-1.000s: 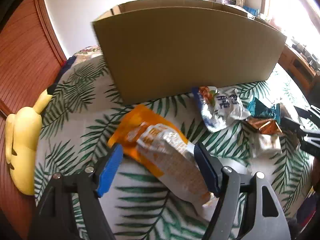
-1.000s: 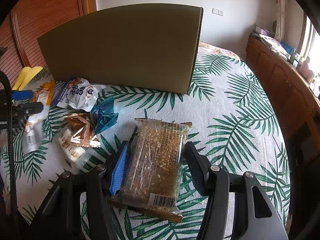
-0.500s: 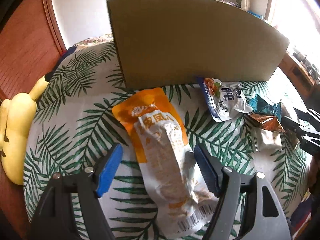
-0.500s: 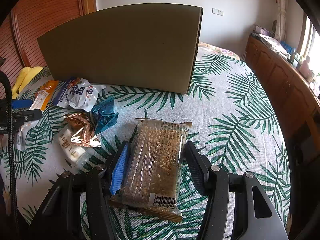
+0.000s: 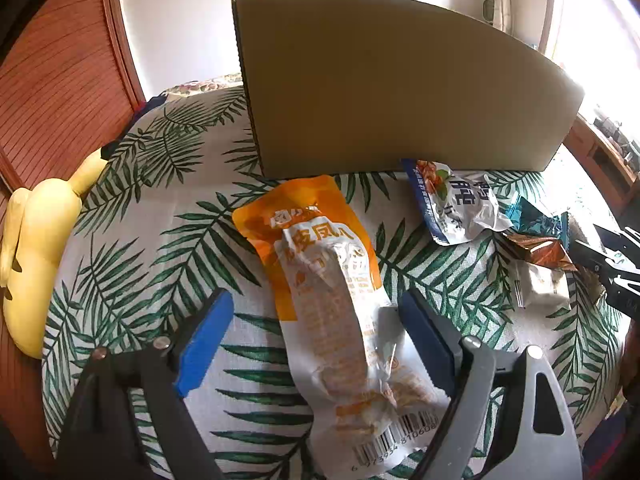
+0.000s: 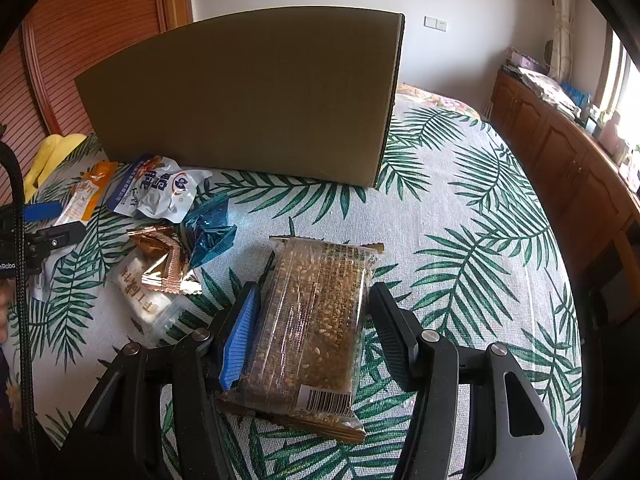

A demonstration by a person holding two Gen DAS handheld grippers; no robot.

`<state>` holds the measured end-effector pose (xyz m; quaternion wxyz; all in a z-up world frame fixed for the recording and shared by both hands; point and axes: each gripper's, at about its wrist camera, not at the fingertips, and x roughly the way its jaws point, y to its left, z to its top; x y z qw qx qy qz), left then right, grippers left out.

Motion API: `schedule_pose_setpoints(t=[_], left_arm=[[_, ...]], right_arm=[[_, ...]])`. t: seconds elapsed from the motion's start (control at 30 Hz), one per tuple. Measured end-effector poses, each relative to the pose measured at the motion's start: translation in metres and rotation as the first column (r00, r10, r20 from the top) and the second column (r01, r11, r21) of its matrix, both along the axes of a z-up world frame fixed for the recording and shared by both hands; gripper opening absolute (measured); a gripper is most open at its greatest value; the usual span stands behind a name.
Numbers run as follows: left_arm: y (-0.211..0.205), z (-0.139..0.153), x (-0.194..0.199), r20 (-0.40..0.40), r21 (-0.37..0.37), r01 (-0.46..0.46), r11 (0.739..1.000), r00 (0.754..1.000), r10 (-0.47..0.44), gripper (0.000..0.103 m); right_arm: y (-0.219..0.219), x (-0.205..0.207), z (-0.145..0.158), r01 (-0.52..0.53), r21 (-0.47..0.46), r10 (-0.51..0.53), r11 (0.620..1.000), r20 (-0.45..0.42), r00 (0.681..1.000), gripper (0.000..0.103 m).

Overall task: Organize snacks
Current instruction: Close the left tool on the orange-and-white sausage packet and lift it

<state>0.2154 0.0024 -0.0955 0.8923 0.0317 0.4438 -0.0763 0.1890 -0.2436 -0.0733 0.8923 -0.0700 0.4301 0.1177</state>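
Observation:
My left gripper (image 5: 316,340) is open, its blue pads either side of an orange and white snack pouch (image 5: 328,292) lying on the leaf-print cloth. My right gripper (image 6: 310,328) is open around a clear sesame bar packet (image 6: 312,328); its blue left pad touches the packet and the right pad stands just off it. A tall cardboard box (image 5: 392,92) stands behind both; it also shows in the right wrist view (image 6: 248,100).
Between the grippers lie a white and blue pouch (image 6: 156,192), a blue wrapper (image 6: 208,224), a copper wrapper (image 6: 164,256) and a white packet (image 6: 148,304). A yellow plush (image 5: 32,256) sits at the left edge. A wooden cabinet (image 6: 560,168) runs along the right.
My left gripper has dropped lower and drawn back, so the orange pouch lies flat between its pads. The right gripper and sesame packet have not moved.

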Motion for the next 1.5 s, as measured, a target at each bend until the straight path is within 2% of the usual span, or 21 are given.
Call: schedule_pose_setpoints(t=[0.33, 0.4, 0.47, 0.57, 0.73, 1.07, 1.23, 1.37, 1.5], left_arm=[[0.002, 0.002, 0.005, -0.019, 0.002, 0.058, 0.998, 0.998, -0.058, 0.084], [0.000, 0.004, 0.006, -0.015, 0.000, 0.076, 0.997, 0.997, -0.076, 0.076], [-0.001, 0.007, 0.005, -0.008, -0.008, 0.087, 0.996, 0.996, -0.087, 0.055], [0.002, 0.011, 0.003, -0.006, -0.044, 0.093, 0.995, 0.996, -0.093, 0.047], [0.009, 0.011, -0.001, -0.007, -0.091, 0.095, 0.991, 0.995, -0.096, 0.046], [0.004, 0.010, 0.002, 0.000, -0.052, 0.099, 0.994, 0.995, -0.099, 0.049], [0.006, 0.011, 0.001, 0.004, -0.084, 0.118, 0.989, 0.993, -0.118, 0.042], [0.006, 0.013, -0.008, 0.017, -0.106, 0.142, 0.984, 0.990, -0.141, 0.040], [0.002, 0.019, -0.025, 0.053, -0.125, 0.178, 0.976, 0.984, -0.172, 0.040]], right_arm=[[0.000, 0.000, 0.000, 0.001, -0.001, -0.001, 1.000, -0.001, 1.000, 0.058], [0.000, 0.000, 0.000, 0.001, 0.000, -0.001, 1.000, -0.001, 1.000, 0.058], [0.000, 0.000, 0.000, 0.001, 0.000, -0.001, 1.000, -0.001, 1.000, 0.058], [0.000, 0.000, 0.000, 0.001, 0.000, -0.001, 1.000, -0.001, 1.000, 0.058], [0.000, 0.000, 0.000, 0.002, 0.001, -0.002, 1.000, -0.001, 1.000, 0.058], [0.000, 0.000, 0.000, 0.002, -0.001, -0.002, 1.000, -0.001, 1.000, 0.058], [0.000, 0.000, 0.000, 0.003, 0.001, -0.003, 1.000, -0.002, 1.000, 0.058], [0.002, -0.003, 0.001, -0.023, 0.004, 0.023, 1.000, 0.000, 1.000, 0.046], [0.005, -0.010, 0.004, -0.039, -0.010, 0.039, 0.999, 0.006, 0.999, 0.045]])
